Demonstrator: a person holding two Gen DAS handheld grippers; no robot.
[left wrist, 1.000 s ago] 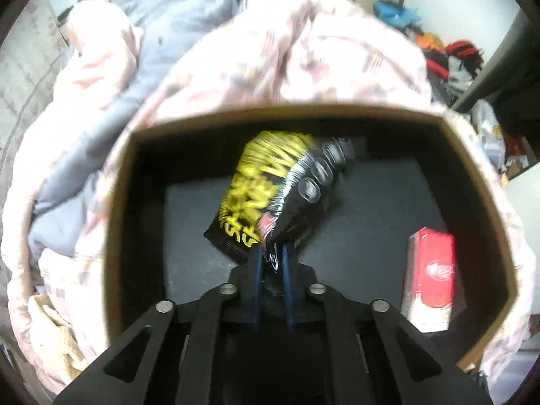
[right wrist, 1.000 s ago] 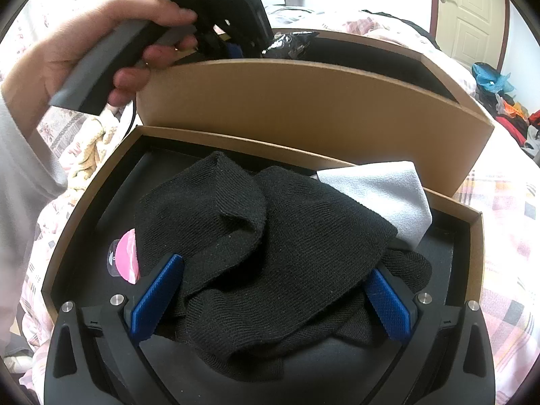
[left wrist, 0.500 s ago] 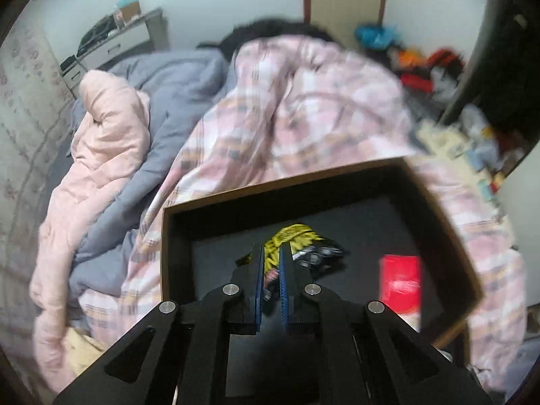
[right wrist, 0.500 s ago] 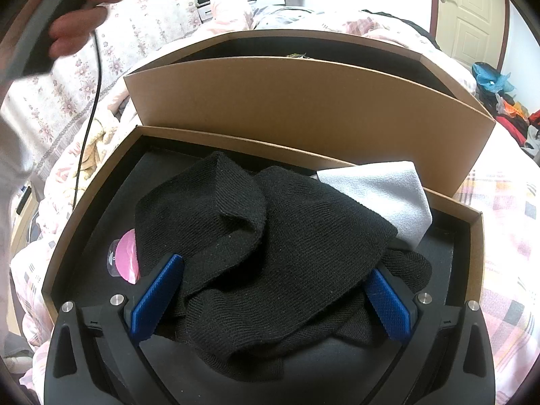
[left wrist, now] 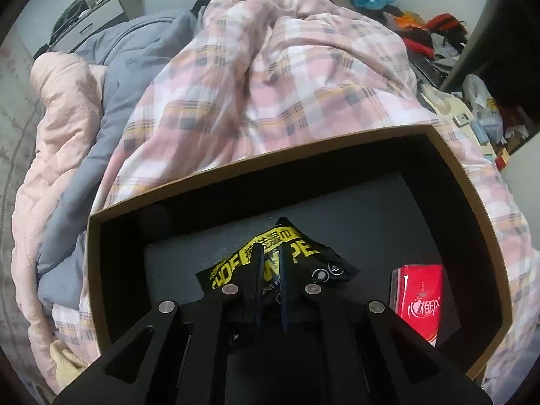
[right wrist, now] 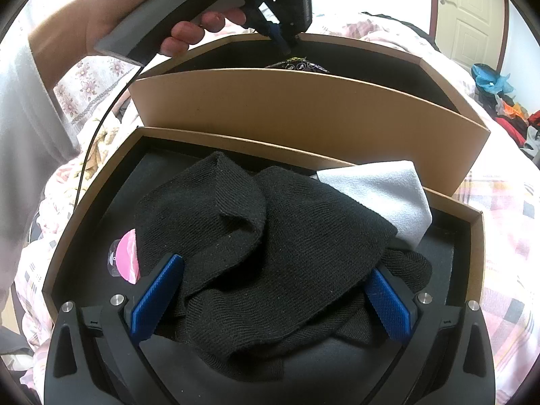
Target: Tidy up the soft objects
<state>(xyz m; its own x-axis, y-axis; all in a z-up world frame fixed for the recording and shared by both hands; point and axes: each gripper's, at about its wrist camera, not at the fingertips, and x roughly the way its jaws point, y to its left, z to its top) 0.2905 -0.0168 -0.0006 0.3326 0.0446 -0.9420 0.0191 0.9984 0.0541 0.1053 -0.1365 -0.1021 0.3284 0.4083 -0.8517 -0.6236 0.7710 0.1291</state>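
Two cardboard boxes with black lining sit on a bed. Left wrist view: the left gripper (left wrist: 270, 253) hangs over the far box (left wrist: 449, 155), its jaws closed together and empty, the fingertips well above a black-and-yellow wipes packet (left wrist: 303, 256) lying on the box floor; the fingers cover part of the packet's lettering. A red tissue pack (left wrist: 418, 303) stands near the right wall, its lower end cut off by the gripper body. A pink plaid duvet (left wrist: 270, 77) and a grey-blue quilt (left wrist: 135, 67) fill the background. Right wrist view: the right gripper (right wrist: 270, 290) has its jaws spread wide, the blue pads (right wrist: 158, 297) flanking a heap of black knit cloth (right wrist: 270, 243) in the near box (right wrist: 472, 263); whether the pads touch it cannot be told. A pale grey cloth (right wrist: 381, 192) and a pink disc (right wrist: 130, 256) are mostly hidden beneath the heap. Above, a hand (right wrist: 111, 10) holds the left gripper's handle; only the packet's edge shows over the far box wall.
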